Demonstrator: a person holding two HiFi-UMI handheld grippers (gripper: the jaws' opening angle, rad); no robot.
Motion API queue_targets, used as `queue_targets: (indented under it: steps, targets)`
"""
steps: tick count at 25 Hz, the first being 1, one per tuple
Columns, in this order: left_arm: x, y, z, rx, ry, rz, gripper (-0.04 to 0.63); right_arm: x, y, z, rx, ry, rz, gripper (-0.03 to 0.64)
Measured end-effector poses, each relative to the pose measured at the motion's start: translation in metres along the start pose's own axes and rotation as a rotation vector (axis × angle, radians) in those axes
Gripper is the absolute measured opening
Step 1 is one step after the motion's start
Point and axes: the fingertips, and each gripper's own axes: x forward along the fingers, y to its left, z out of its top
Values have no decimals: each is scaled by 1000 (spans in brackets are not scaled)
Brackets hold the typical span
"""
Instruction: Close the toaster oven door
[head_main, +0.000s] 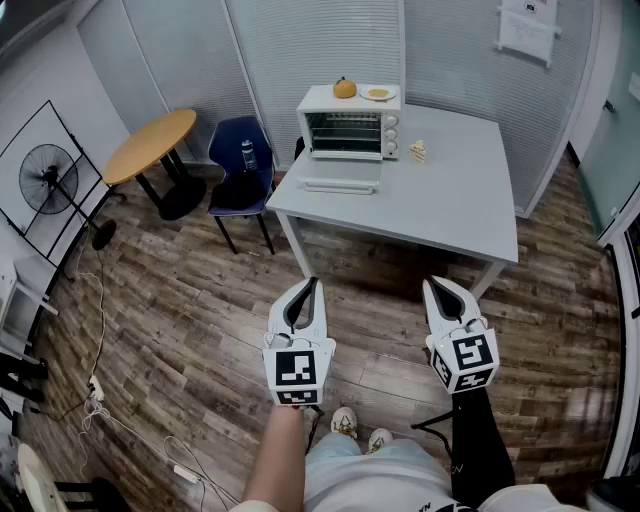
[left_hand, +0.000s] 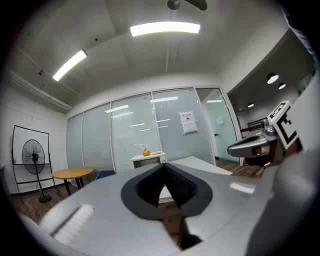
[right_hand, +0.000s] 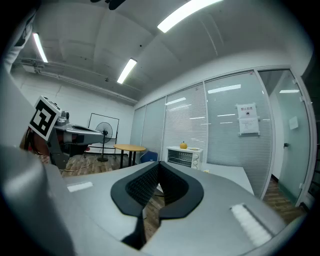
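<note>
A white toaster oven (head_main: 347, 123) stands at the far left of a grey table (head_main: 440, 200), its door (head_main: 340, 184) folded down flat and open toward me. An orange fruit (head_main: 344, 88) and a small plate (head_main: 378, 93) rest on its top. My left gripper (head_main: 314, 284) and right gripper (head_main: 432, 286) are held over the wooden floor, well short of the table, both shut and empty. The oven also appears far off in the left gripper view (left_hand: 148, 161) and the right gripper view (right_hand: 184, 155).
A small pale object (head_main: 417, 151) sits on the table beside the oven. A blue chair (head_main: 240, 172) with a bottle stands left of the table, next to a round wooden table (head_main: 150, 146). A floor fan (head_main: 48, 180) and cables lie at the left.
</note>
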Motion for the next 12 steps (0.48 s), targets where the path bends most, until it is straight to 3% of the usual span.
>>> queue_targets:
  steps: [12]
  targets:
    - [0, 7, -1, -9, 10, -65, 57, 6, 27, 12, -4, -8, -2, 3]
